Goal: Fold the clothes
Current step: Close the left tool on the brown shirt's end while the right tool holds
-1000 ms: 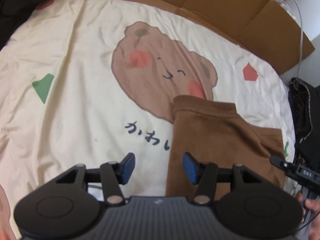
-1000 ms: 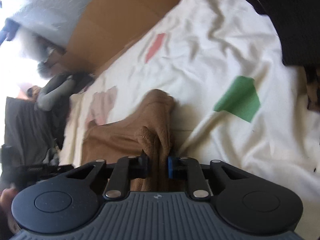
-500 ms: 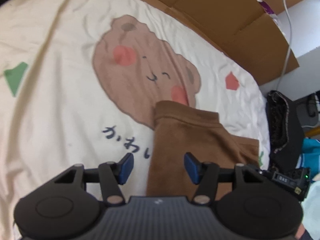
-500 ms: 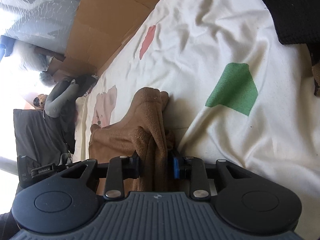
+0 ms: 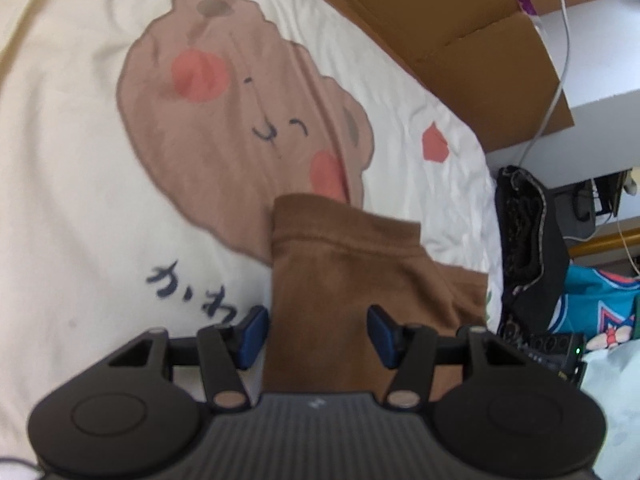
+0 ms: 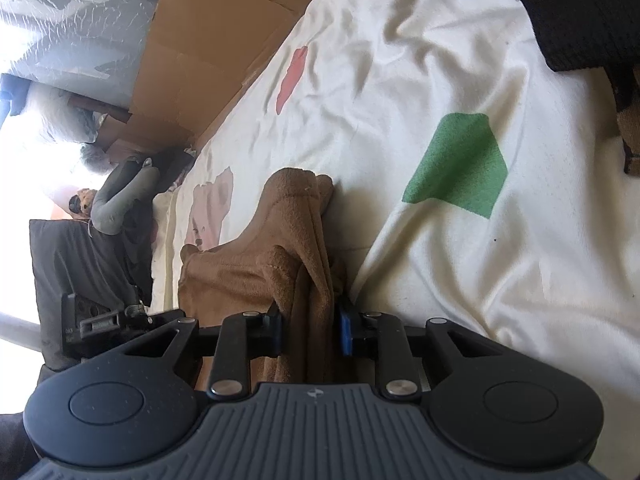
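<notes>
We're mid-fold: soft brown fleece garment (image 5: 352,280) lies partly folded on the cream bear-print bedsheet (image 5: 80,168). Right tongs (image 6: 310,330) closing, pinching its bunched edge; left tongs (image 5: 316,330) closing, unclamped astride the near end. Final folds remain.

The brown garment (image 6: 280,248) is soft, fuzzy fleece-like cloth, matt. The bedsheet (image 5: 80,168) under it is smooth, matt cream cotton-like cloth with flat printed shapes, lightly creased. The cardboard (image 5: 460,32) behind is plain matt brown. Each hand-held gripper (image 5: 316,332) has matt black plastic bodies and blue pads (image 5: 252,332).
</notes>
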Tool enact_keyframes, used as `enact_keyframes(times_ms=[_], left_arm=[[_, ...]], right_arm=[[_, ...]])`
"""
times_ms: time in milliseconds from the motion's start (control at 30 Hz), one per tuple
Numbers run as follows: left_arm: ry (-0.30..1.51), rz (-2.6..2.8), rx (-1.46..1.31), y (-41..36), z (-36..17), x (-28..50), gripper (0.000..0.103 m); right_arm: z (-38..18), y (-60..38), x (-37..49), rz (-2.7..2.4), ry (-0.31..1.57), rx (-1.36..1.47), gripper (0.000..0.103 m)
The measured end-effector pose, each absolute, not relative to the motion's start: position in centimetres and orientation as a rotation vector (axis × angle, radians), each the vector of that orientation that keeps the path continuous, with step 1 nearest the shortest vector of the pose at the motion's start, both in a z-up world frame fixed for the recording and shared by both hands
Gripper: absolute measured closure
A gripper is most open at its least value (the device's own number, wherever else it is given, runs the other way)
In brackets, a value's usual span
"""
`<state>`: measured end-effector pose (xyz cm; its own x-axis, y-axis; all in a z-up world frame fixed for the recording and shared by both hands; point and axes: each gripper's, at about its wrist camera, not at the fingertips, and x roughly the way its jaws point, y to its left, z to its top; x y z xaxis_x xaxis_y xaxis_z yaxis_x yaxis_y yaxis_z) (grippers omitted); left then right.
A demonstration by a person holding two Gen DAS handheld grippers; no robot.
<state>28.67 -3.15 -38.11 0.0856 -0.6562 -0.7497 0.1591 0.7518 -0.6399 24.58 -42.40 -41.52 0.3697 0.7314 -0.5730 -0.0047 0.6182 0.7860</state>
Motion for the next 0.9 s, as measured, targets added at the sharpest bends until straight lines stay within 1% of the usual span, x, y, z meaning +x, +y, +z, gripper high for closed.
enact_keyframes(times_ms=[33,67,100,133,167,200,267,333,367,400,533,567,600,667,900], left_arm=[[1.354,-0.639,-0.444,-3.3,-38.0,28.8,0.059],[1.354,-0.641,-0.426,-3.5,-38.0,28.8,0.079],[1.353,-0.644,-0.411,-3.7,-38.0,28.9,0.088],[1.347,-0.646,-0.400,-3.8,-37.8,28.9,0.088],[1.339,-0.650,-0.394,-3.9,-37.6,28.9,0.093],[1.321,-0.656,-0.406,-3.7,-37.2,28.8,0.095],[1.287,-0.667,-0.432,-3.4,-36.3,28.7,0.095],[1.272,-0.668,-0.434,-3.2,-35.7,28.5,0.094],[1.272,-0.666,-0.422,-3.1,-35.6,28.3,0.088],[1.284,-0.649,-0.401,-3.1,-35.7,28.3,0.079],[1.326,-0.629,-0.423,-2.6,-36.8,28.1,0.060],[1.332,-0.633,-0.422,-2.6,-37.0,27.9,0.051],[1.337,-0.640,-0.410,-2.7,-37.2,27.7,0.050],[1.352,-0.661,-0.400,-2.7,-37.6,27.4,0.050],[1.364,-0.750,-0.439,-3.6,-38.6,27.2,0.050]], right_arm=[[-41.4,-42.3,24.5,0.536,1.101,0.780,0.076],[-41.4,-42.2,24.5,0.530,1.098,0.775,0.076],[-41.3,-42.0,24.4,0.527,1.095,0.770,0.081],[-41.2,-41.9,24.4,0.524,1.094,0.769,0.084],[-41.0,-41.8,24.4,0.521,1.093,0.768,0.084],[-40.9,-41.6,24.4,0.515,1.092,0.767,0.085],[-40.6,-41.7,24.3,0.510,1.086,0.768,0.086],[-40.7,-42.1,24.0,0.510,1.076,0.821,0.086],[-40.8,-42.4,23.9,0.511,1.073,0.846,0.086],[-41.0,-42.5,23.9,0.503,1.080,0.851,0.085],[-41.5,-42.4,24.1,0.497,1.099,0.849,0.084],[-41.5,-42.4,24.1,0.499,1.099,0.842,0.083],[-41.4,-42.4,24.1,0.501,1.098,0.836,0.082],[-41.5,-42.4,24.1,0.500,1.100,0.837,0.077],[-41.7,-42.5,24.1,0.504,1.095,0.842,0.077]])
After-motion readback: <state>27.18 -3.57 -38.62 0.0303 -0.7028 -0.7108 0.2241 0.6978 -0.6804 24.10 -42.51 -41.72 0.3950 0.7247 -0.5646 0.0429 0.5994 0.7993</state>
